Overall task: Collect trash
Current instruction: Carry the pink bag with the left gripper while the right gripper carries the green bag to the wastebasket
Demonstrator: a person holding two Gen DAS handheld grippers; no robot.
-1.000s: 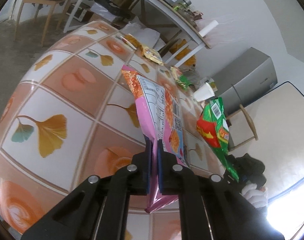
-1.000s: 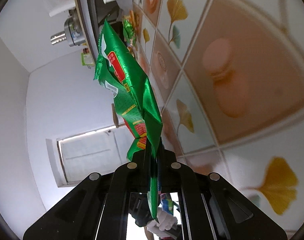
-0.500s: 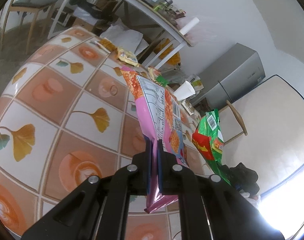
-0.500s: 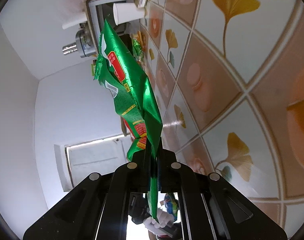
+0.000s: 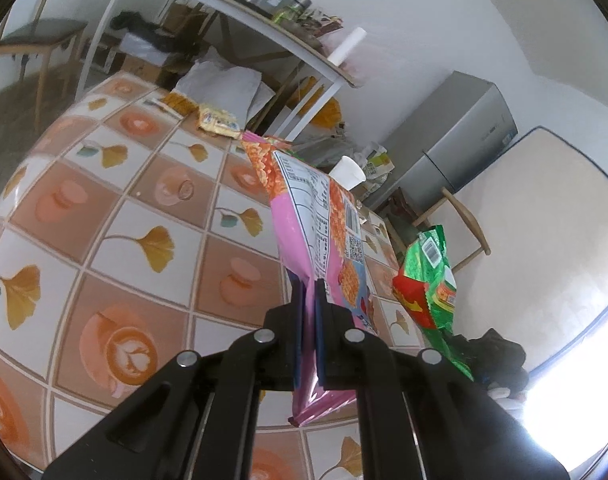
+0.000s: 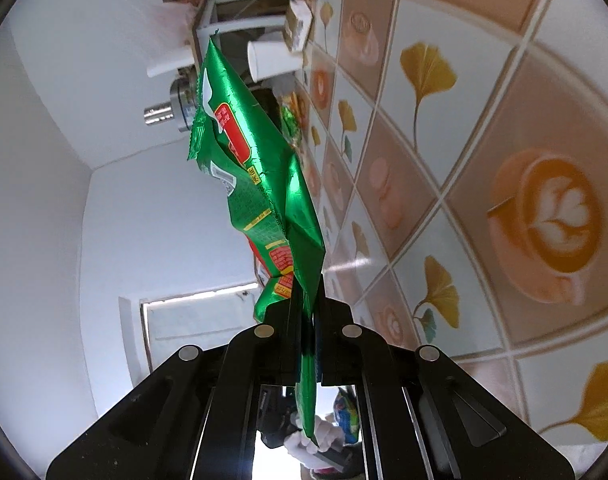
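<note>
My left gripper [image 5: 308, 300] is shut on a pink snack bag [image 5: 316, 224] and holds it up above the tiled table [image 5: 123, 208]. My right gripper [image 6: 308, 304] is shut on a green snack bag [image 6: 259, 184], held in the air beside the table; the green bag also shows at the right of the left wrist view [image 5: 428, 280]. More wrappers lie at the table's far edge: a yellow one [image 5: 217, 122] and an orange one [image 5: 177, 102]. A white paper cup [image 5: 347, 172] stands at the far side; it also shows in the right wrist view [image 6: 273, 60].
A shelf table [image 5: 263, 20] with a cooker and clutter stands behind the tiled table. A grey fridge [image 5: 456, 140] and wooden chairs [image 5: 460, 216] are to the right, another chair [image 5: 31, 40] to the left. A small box [image 6: 297, 30] sits near the cup.
Both grippers have pulled back and risen from the table, still holding their bags. More of the table and the room is in view now.
</note>
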